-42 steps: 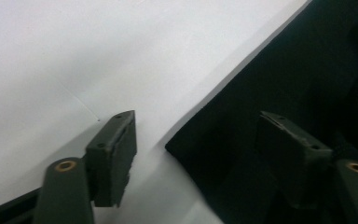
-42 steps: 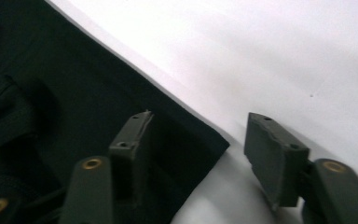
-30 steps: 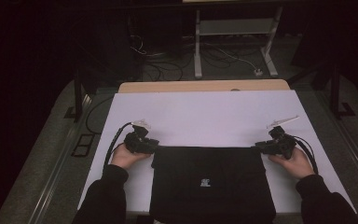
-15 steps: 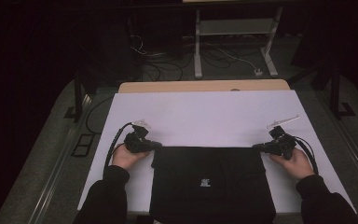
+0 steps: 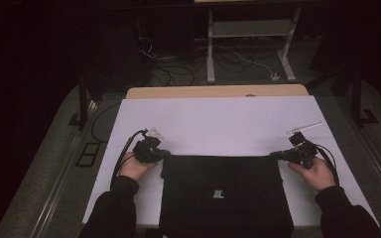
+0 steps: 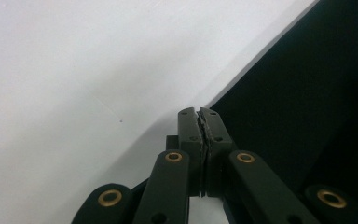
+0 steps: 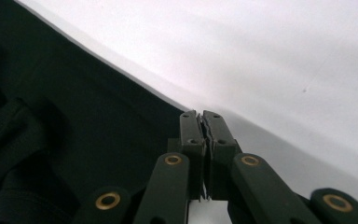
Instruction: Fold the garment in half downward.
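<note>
While the high view shows both hands at the far corners of the black bag (image 5: 223, 196), it is too dark there to read either grip. Left gripper (image 5: 159, 154) sits at the bag's far left corner, right gripper (image 5: 277, 155) at the far right one, each tip at the cloth's edge on the white sheet (image 5: 218, 124). Close up, the left gripper (image 6: 199, 112) has its jaws pressed together, bag just to its right; right gripper (image 7: 201, 114) likewise, bag to its left. Whether cloth is pinched between either pair cannot be told. The bag's near edge is cut off below.
</note>
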`<state>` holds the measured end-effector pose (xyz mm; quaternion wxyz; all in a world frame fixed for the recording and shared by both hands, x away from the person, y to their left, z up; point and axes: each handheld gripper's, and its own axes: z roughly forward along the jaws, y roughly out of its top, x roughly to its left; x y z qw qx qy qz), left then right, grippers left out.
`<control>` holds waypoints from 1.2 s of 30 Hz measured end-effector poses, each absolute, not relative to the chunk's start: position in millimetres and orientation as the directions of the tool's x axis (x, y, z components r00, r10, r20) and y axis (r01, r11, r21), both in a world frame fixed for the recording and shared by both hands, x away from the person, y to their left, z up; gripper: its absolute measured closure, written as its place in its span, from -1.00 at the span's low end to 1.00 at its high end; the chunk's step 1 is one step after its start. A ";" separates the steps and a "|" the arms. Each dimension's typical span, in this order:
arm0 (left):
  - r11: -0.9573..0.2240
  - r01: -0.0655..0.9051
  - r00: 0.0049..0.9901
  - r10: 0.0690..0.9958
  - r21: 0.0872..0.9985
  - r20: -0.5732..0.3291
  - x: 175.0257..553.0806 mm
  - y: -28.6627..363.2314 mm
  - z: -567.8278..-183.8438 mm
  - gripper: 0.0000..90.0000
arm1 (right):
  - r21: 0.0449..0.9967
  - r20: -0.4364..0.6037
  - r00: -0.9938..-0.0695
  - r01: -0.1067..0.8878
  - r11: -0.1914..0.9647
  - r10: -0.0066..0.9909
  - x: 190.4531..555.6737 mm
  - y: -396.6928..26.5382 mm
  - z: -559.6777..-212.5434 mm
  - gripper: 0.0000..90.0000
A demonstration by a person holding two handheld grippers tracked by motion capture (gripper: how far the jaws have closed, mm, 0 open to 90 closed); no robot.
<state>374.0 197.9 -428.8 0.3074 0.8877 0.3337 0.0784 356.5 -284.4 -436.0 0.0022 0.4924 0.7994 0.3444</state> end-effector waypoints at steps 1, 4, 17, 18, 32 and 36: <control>-0.597 0.539 0.764 0.644 0.593 -0.046 373.8 197.6 -427.0 0.95 | 0.555 0.336 -0.513 0.785 0.274 0.790 356.4 -285.0 -435.2 0.92; -0.589 0.534 0.752 0.659 0.606 -0.020 372.7 197.3 -421.7 0.95 | 0.563 0.330 -0.506 0.783 0.264 0.797 355.2 -286.4 -431.5 0.92; -0.570 0.532 0.717 0.697 0.626 0.025 376.5 203.7 -410.1 0.95 | 0.596 0.285 -0.495 0.762 0.253 0.821 357.2 -282.8 -423.8 0.92; -0.574 0.528 0.719 0.695 0.625 0.031 377.8 204.6 -408.8 0.95 | 0.599 0.286 -0.495 0.761 0.250 0.821 358.0 -282.6 -423.0 0.93; -0.566 0.510 0.694 0.715 0.647 0.078 389.3 200.6 -396.7 0.95 | 0.630 0.274 -0.489 0.742 0.229 0.828 375.1 -282.5 -410.6 0.92; -0.568 0.507 0.697 0.713 0.648 0.080 392.7 201.6 -393.2 0.95 | 0.626 0.265 -0.483 0.744 0.232 0.834 381.8 -278.1 -410.7 0.92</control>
